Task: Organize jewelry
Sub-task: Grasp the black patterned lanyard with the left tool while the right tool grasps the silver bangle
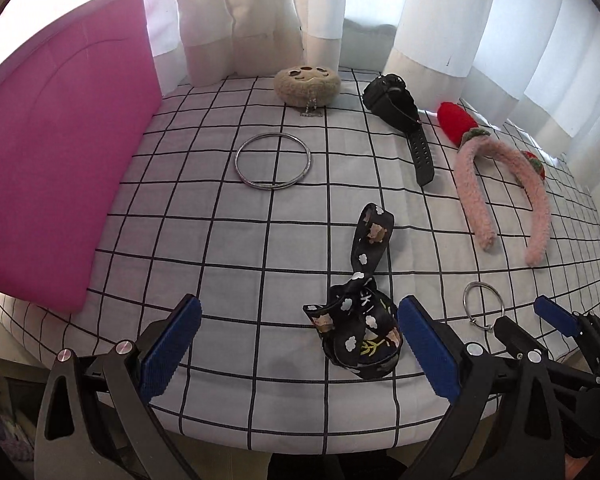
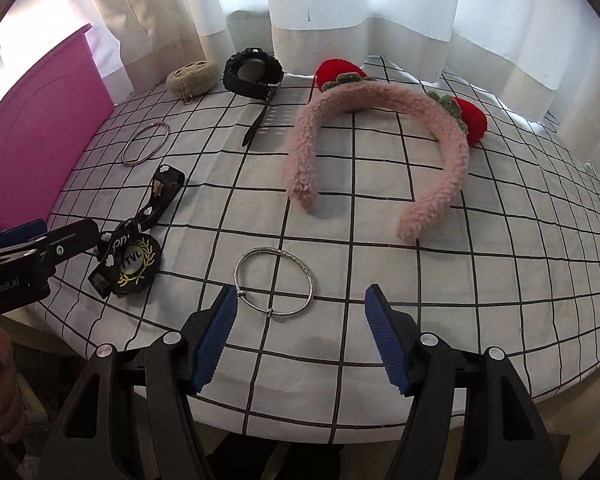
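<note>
Bangle (image 2: 274, 281) just ahead of right hand-held gripper (image 2: 300, 336), jaws apart

The pink box (image 1: 60, 152) runs off the left edge in both views, its inside hidden.

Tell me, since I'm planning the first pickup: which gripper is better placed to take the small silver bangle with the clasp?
Right. The right gripper is open with the small silver bangle just ahead between its fingers. The left gripper faces the black patterned scarf instead.
</note>
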`<action>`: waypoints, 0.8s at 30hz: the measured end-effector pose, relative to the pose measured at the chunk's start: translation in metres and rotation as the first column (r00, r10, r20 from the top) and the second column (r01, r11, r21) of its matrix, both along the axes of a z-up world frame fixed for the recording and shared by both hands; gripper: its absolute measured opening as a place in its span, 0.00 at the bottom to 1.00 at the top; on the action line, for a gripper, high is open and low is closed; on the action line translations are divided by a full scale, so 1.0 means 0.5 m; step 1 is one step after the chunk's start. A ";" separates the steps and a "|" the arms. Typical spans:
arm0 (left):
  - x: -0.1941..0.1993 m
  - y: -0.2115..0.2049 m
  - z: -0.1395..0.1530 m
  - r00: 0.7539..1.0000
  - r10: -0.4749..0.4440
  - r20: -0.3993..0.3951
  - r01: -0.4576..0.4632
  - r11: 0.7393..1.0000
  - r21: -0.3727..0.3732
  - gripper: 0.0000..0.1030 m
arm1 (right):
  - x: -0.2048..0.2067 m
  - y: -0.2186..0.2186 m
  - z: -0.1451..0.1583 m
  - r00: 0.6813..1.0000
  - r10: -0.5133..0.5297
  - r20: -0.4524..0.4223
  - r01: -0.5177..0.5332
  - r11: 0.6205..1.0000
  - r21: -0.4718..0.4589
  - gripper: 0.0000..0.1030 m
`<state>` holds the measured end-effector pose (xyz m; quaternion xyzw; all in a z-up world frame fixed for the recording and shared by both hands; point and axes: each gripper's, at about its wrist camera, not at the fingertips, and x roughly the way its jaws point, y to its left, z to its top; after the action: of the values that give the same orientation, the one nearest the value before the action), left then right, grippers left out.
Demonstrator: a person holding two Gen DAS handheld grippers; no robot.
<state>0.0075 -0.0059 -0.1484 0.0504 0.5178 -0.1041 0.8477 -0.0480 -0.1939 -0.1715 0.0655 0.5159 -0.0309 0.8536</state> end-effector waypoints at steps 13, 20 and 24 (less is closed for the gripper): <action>0.014 -0.022 -0.034 1.000 -0.030 0.001 0.030 1.000 -0.004 0.94 | 0.031 0.027 -0.034 0.999 0.048 0.000 -0.048 0.998 -0.044 0.62; 0.021 -0.036 -0.051 0.999 -0.035 -0.018 0.035 0.999 -0.005 0.94 | 0.027 0.010 -0.042 0.999 0.029 0.014 -0.028 0.996 -0.086 0.66; 0.027 -0.043 -0.063 0.999 -0.039 -0.030 0.039 0.999 -0.014 0.94 | 0.024 -0.004 -0.045 1.000 0.012 0.022 -0.010 0.996 -0.089 0.70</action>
<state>0.0212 -0.0275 -0.1797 0.0530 0.5287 -0.1248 0.8379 -0.0361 -0.1960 -0.1943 0.0251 0.5046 -0.0481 0.8616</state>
